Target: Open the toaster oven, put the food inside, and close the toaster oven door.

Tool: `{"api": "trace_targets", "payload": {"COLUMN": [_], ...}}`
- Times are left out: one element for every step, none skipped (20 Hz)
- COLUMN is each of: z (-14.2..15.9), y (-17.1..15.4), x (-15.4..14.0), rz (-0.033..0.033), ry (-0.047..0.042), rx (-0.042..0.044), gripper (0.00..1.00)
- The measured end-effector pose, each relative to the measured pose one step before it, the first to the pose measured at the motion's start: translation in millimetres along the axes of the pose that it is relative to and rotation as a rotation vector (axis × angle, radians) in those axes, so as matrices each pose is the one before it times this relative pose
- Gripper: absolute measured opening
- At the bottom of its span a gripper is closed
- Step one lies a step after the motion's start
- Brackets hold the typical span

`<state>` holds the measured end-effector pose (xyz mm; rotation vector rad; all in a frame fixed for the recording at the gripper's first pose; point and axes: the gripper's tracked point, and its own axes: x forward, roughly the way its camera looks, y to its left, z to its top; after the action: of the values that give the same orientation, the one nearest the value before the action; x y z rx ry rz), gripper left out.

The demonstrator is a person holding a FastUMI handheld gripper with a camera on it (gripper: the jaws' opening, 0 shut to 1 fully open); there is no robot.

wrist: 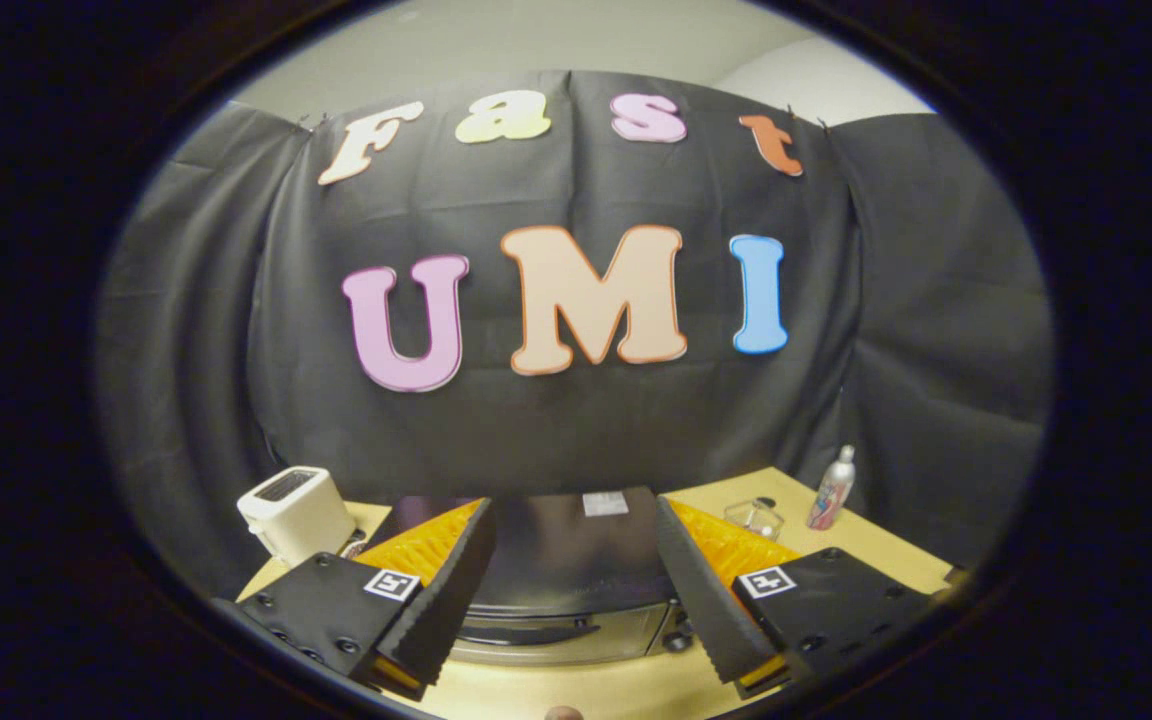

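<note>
- The gripper (pixel 576 590) has its jaws spread, holding nothing.
- The toaster oven (pixel 566 570) sits between and just beyond them on the counter (pixel 576 690), door closed.
- Risk: approaching too high, the jaws could miss the door handle (pixel 526 632).

No text reads clearly; the toaster oven (pixel 576 560) label is too blurred.

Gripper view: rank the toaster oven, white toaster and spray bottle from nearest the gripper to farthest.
1. Toaster oven: just ahead, framed by the open gripper's fingers.
2. White toaster: beyond the left finger.
3. Spray bottle: beyond the right finger, by the cloth wall.
</note>
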<state>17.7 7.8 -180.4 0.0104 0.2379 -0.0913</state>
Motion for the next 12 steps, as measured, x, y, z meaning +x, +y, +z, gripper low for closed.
{"api": "trace_targets", "payload": {"z": [-18.14,-16.55,-16.73,-13.34,-12.37,-9.51,-10.74,5.5,-3.95,2.18,-4.69,3.44], "y": [2.19,3.78,3.54,2.61,4.32,3.82,2.16,0.31,-1.58,0.48,0.47,0.66], "x": [4.94,2.43,2.21,2.81,2.8,2.29,1.26,-0.28,1.24,0.91,0.12,-1.93], "rz": [-0.00071,0.0028,0.00353,0.00469,0.00407,0.00651,0.00418,-0.0094,-0.0049,-0.00234,-0.00334,-0.00038], "ry": [0.02089,0.02378,0.02195,0.02257,0.01738,0.01526,0.0185,-0.03942,0.02086,-0.0139,0.01758,-0.00641], "rx": [0.00742,0.0053,-0.00114,-0.00548,-0.00292,0.00192,-0.00098,0.02126,0.00654,-0.00012,-0.00734,-0.00745], "gripper": [1.0,1.0,1.0,1.0,1.0,1.0,1.0,1.0,1.0,1.0,1.0,1.0]}}
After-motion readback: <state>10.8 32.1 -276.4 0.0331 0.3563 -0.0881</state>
